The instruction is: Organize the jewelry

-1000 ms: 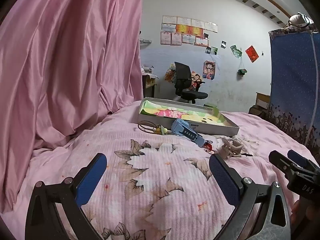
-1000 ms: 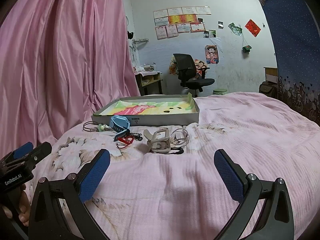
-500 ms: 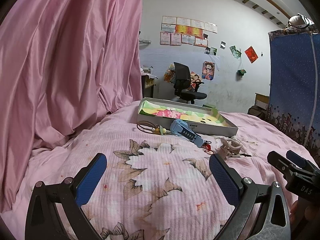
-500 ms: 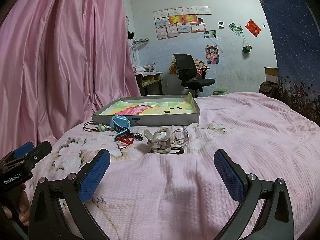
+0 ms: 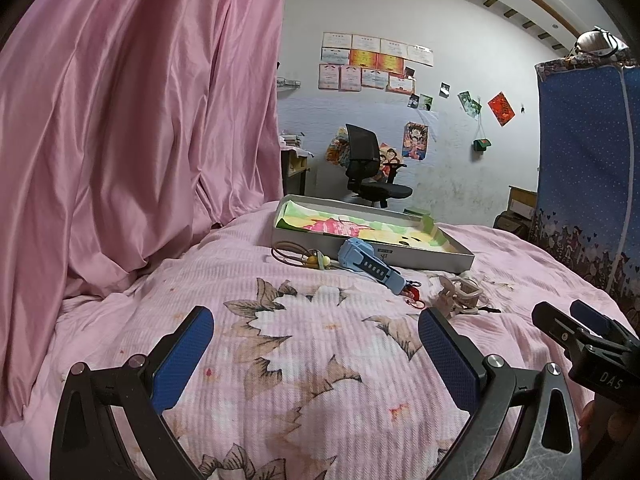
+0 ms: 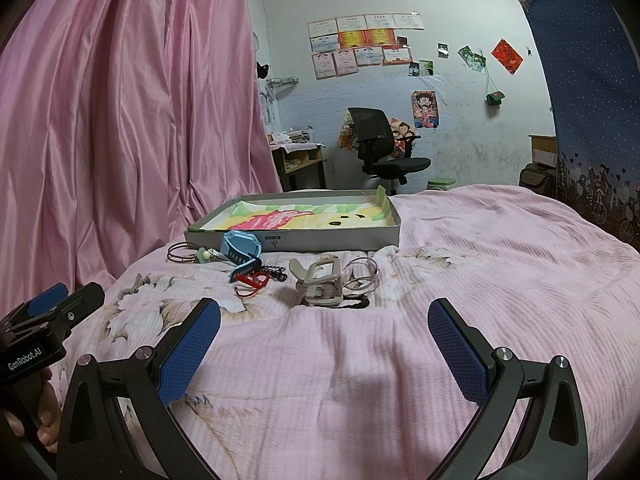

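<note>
A shallow grey box lined with colourful paper lies on the pink bedspread; the left wrist view also shows the box. In front of it lie a blue watch, a red bracelet, a beige watch, thin silver bangles and brown rings with beads. My left gripper hovers open over the flowered quilt, short of the blue watch. My right gripper is open too, nothing between its fingers, just short of the beige watch.
A pink curtain hangs along the left. A black office chair and a desk stand by the far wall. A blue patterned cloth hangs on the right. Each gripper shows at the edge of the other's view.
The left gripper has drifted slightly, so the box and jewelry sit a little lower and nearer in its view. The right wrist view is almost unchanged. Both stay open.
</note>
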